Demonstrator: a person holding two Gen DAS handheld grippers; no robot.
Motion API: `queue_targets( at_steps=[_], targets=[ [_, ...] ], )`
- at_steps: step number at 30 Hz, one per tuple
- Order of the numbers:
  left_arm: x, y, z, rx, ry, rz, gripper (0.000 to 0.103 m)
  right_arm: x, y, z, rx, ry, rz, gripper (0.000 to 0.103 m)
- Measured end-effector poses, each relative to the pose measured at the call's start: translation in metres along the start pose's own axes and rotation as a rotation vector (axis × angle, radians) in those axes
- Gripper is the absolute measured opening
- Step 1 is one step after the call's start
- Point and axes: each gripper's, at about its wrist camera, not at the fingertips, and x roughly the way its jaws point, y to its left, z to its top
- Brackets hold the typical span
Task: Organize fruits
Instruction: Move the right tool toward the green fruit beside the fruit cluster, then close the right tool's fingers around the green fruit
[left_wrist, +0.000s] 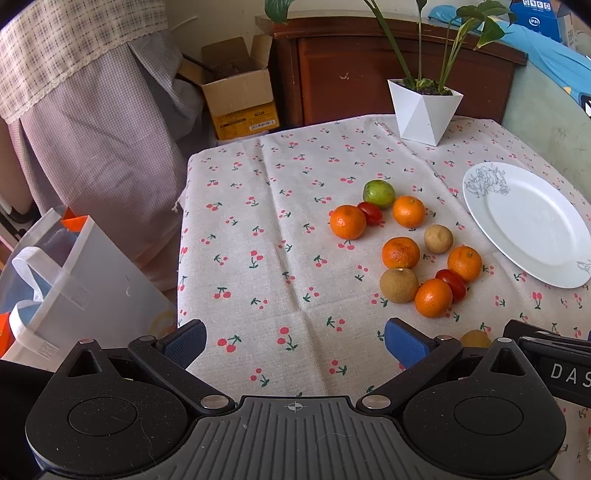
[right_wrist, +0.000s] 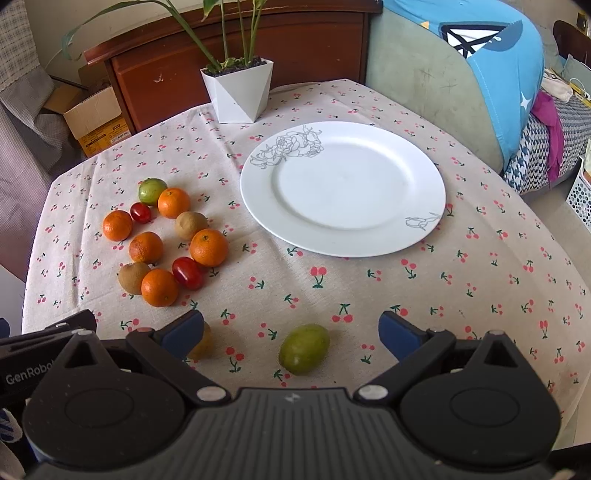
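Right tongs spread wide, yellowish fruit half hidden behind one finger

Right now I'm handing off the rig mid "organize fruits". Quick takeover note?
Left gripper: open, empty, over bare tablecloth near the table's front.
Right gripper: open, empty, with a green fruit lying on the cloth between its fingers, not gripped.
White plate: nothing on it.
Fruit cluster left of the plate: five oranges, e.g., two red tomatoes, e.g., two brown fruits, e.g., one green fruit.
One yellowish fruit is partly hidden behind the right gripper's left finger.
Done: nothing moved to the plate yet.
Left: all fruit; the green one at the right gripper is probably the easiest start.
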Motion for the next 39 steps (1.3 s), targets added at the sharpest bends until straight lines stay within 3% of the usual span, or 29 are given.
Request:
queue_targets(
  at_steps=[28, 39],
  targets=[
    [-0.005, -0.012, -0.005, 0.029, -0.013, -0.023, 0.101, -0.002, -0.012, -0.004, 0.007, 0.002, 0.054, 0.087],
    [-0.007, -0.004, -0.004, -0.015, -0.028, -0.068, 0.101, -0.016, -0.059, -0.007, 0.084, -0.038, 0.111, 0.081]
  ],
)
